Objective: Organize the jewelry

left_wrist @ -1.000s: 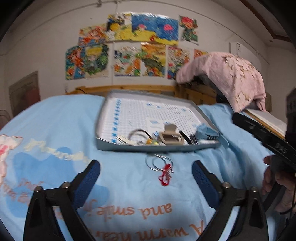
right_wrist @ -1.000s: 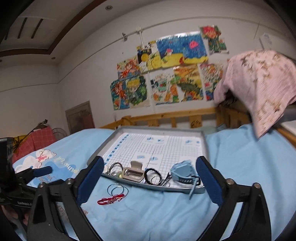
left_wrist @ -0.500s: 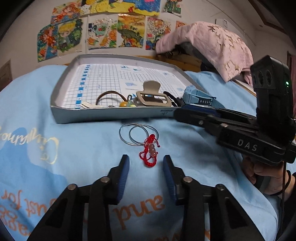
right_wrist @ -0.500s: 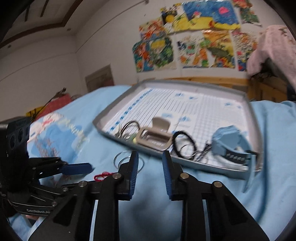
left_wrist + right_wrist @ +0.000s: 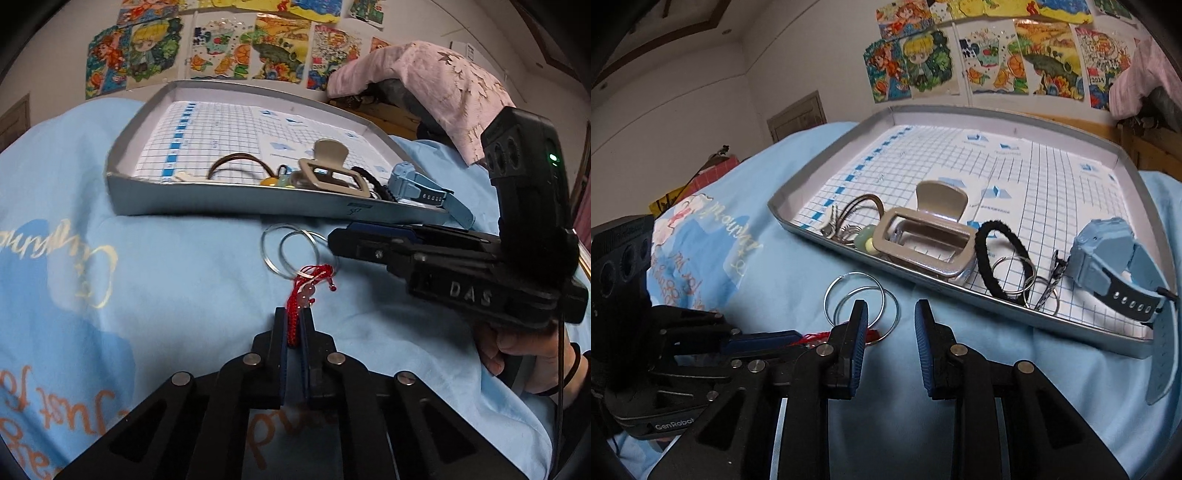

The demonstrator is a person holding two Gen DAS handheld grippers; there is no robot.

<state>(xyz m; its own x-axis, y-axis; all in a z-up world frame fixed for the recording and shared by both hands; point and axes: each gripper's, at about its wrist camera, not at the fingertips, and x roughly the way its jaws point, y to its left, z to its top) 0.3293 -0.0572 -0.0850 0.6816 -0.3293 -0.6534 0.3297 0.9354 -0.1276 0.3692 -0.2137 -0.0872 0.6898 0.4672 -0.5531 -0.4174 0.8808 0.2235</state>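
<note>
Bed covered in light blue sheet point(image 5: 155, 258) with orange and cream script print and a cartoon patch point(image 5: 690, 210) toward its left side. Colourful cartoon drawings point(image 5: 997, 55) taped in a cluster on white wall behind far edge. Wooden bed frame rail point(image 5: 1082, 122) runs along far edge. Pink patterned cloth point(image 5: 436, 77) draped over dark object past far right corner. Red fabric item point(image 5: 713, 173) off the left edge. Brown framed panel point(image 5: 798, 114) low on left wall.
</note>
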